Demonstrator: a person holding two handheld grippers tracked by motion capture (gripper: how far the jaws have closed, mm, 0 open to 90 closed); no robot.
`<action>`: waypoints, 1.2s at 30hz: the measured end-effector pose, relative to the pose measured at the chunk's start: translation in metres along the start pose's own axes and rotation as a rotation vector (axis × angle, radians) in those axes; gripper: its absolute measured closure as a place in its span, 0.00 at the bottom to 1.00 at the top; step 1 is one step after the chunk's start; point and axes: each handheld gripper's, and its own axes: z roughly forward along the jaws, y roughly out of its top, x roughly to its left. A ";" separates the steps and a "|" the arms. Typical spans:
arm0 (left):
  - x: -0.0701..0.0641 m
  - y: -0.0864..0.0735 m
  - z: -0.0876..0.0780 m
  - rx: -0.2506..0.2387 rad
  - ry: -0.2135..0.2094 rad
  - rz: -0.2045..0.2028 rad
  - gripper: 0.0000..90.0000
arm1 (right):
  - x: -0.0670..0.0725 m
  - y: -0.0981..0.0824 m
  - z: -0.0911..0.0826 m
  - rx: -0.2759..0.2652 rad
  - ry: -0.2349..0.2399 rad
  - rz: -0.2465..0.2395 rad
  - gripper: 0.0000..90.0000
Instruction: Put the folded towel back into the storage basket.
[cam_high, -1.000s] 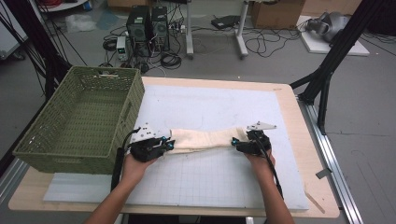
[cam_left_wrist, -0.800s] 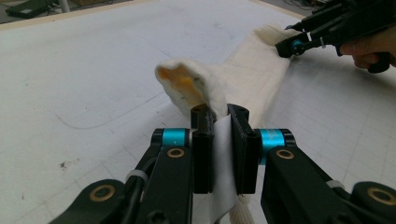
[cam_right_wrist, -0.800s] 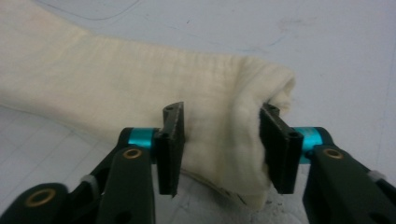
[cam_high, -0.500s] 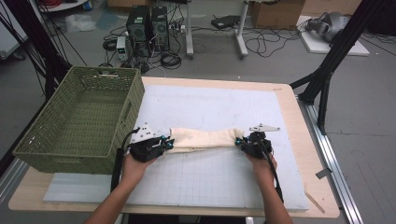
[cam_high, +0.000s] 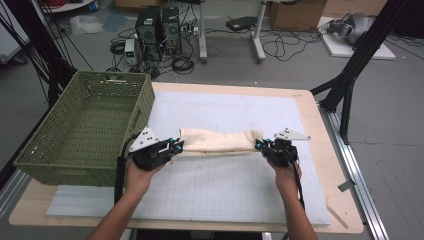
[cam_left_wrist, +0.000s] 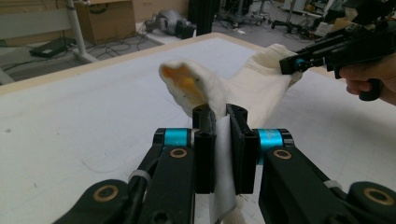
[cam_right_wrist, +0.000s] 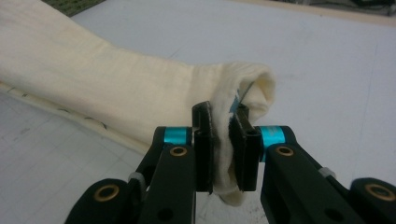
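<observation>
fingers (cam_left_wrist: 205, 149) pinch cloth (cam_high: 220, 141) ends; mat (cam_high: 225, 187) bare around.

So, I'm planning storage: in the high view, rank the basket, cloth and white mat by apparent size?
1. White gridded mat
2. Green woven plastic basket
3. Folded cream cloth, stretched between both grippers

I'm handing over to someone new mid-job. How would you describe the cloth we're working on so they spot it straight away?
Start at the white mat covering the wooden table, right of the big green basket. Across its middle lies a cream cloth, folded into a long narrow band. The left gripper is shut on one end and the right gripper on the other; nothing else soft or cream sits on the mat.
</observation>
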 end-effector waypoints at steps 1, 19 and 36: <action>0.000 0.002 -0.002 -0.007 0.001 0.001 0.91 | 0.000 0.000 0.000 0.000 0.000 0.000 0.90; -0.002 0.028 -0.044 -0.124 0.044 0.009 0.91 | 0.015 0.053 -0.003 -0.117 0.046 -0.079 0.91; 0.006 0.036 -0.085 -0.202 0.107 0.016 0.91 | 0.040 0.107 0.015 -0.185 0.103 -0.161 0.91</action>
